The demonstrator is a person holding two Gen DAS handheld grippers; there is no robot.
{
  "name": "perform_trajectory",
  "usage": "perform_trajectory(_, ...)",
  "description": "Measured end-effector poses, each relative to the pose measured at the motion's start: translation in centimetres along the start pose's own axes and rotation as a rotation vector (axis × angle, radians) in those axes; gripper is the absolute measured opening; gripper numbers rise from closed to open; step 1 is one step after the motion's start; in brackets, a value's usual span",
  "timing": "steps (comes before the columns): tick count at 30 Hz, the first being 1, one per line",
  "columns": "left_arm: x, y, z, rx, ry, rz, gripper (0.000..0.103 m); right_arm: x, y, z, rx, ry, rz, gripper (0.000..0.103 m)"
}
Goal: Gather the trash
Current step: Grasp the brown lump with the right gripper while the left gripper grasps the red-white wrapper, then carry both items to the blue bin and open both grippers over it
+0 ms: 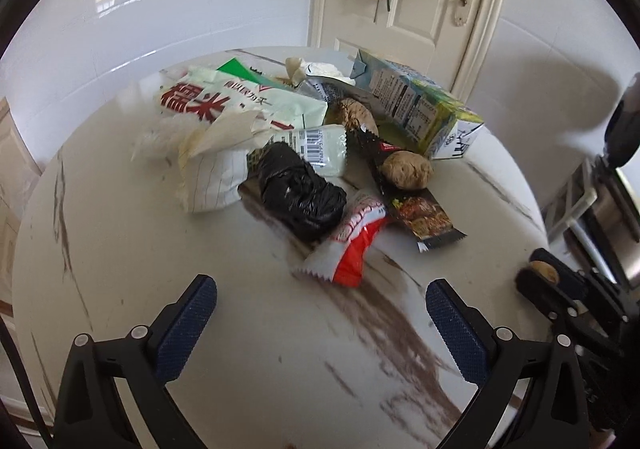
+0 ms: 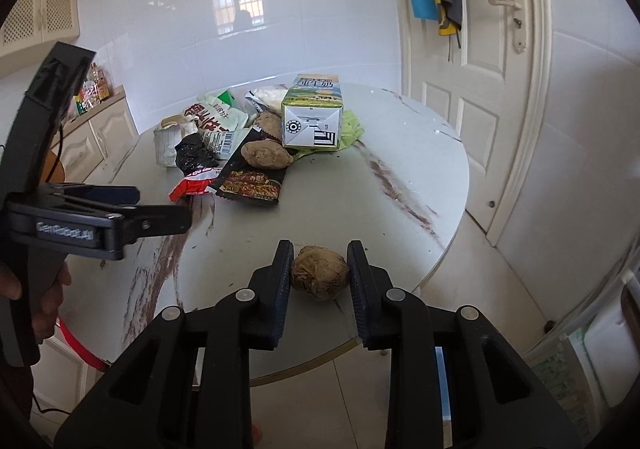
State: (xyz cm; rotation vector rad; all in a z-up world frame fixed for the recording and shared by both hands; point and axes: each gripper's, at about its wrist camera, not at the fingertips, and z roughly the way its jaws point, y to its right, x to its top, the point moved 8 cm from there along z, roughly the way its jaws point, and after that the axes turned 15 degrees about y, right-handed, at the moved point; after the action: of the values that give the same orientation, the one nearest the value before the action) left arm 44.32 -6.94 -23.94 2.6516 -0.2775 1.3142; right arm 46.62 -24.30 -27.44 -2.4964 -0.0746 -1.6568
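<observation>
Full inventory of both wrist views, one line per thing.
brown lump: 1, tan, between right jaws
brown lumps: 2, tan, in pile
milk carton: 1, green-white, lying at pile's far side
black bag: 1, black, pile centre
red-white wrapper: 1, pile's near edge
dark snack wrapper: 1, black, under a lump
rice bag: 1, pale green, red print, far left
lined paper: 1, white, left
table: 1, white, brown streaks
door: 1, cream, behind
left gripper: open, empty
right gripper: shut on lump

A round white worktop with brown marble streaks carries a trash heap toward twelve o'clock: a milk carton, a black bag, a red-white wrapper, a dark snack wrapper and a brown lump.
</observation>
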Motion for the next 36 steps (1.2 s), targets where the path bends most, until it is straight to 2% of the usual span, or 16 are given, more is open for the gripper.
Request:
perform_trajectory(1,0.2,0.2,0.4,0.006,0.006,0.022,0.096,0.1,0.1,0.0,-0.001,-0.001,0.001,0.026)
perform_trajectory(3,0.4,0.5,0.9,0.013,0.009,0.046,0.082,0.0,0.3,0.1,-0.001,-0.001,0.004,0.026)
perform_trajectory(4,0.6,0.6,1.1,0.019,0.019,0.062,0.081,0.0,0.3,0.1,0.000,-0.001,0.005,0.026)
perform_trajectory(6,0.8,1.2,1.3,-0.004,0.020,0.067,0.062,0.1,0.4,0.3,0.001,-0.002,0.009,0.026)
perform_trajectory(7,0.9,1.3,1.3,-0.006,0.020,0.071,0.059,0.1,0.4,0.4,0.002,-0.003,0.010,0.026)
perform_trajectory(9,1.0,1.7,1.3,-0.024,0.020,0.081,0.034,0.1,0.4,0.5,0.003,-0.004,0.008,0.026)
perform_trajectory(10,0.9,1.8,1.3,-0.034,0.021,0.081,0.027,0.1,0.4,0.5,0.003,-0.005,0.007,0.026)
perform_trajectory(12,0.9,1.8,1.2,-0.051,0.018,0.077,0.020,0.0,0.3,0.5,0.000,-0.005,0.009,0.026)
perform_trajectory(17,0.1,0.9,-0.3,-0.070,0.012,0.019,0.019,-0.1,-0.1,0.3,0.015,-0.008,0.014,0.026)
perform_trajectory(21,-0.2,0.3,-2.8,-0.070,0.053,-0.027,0.018,0.2,-0.8,-0.2,0.035,0.002,0.013,0.026)
perform_trajectory(26,0.5,1.2,-5.9,-0.082,0.120,-0.013,0.015,0.8,-1.4,-0.9,0.082,0.017,0.055,0.026)
perform_trajectory(28,0.3,1.6,-6.3,-0.088,0.115,0.001,0.008,1.0,-1.5,-1.2,0.094,0.022,0.074,0.026)
perform_trajectory(29,-0.3,1.8,-6.0,-0.089,0.084,0.017,0.006,0.9,-1.6,-1.3,0.101,0.019,0.080,0.026)
perform_trajectory(32,-1.3,1.2,-6.0,-0.075,0.055,0.001,0.006,0.9,-1.8,-1.4,0.101,0.013,0.077,0.026)
perform_trajectory(34,-1.7,1.3,-5.9,-0.077,0.035,-0.001,0.010,0.7,-1.8,-1.4,0.104,0.006,0.079,0.026)
perform_trajectory(36,-1.8,1.6,-5.9,-0.088,0.027,0.011,0.021,0.3,-1.9,-1.3,0.106,-0.004,0.084,0.026)
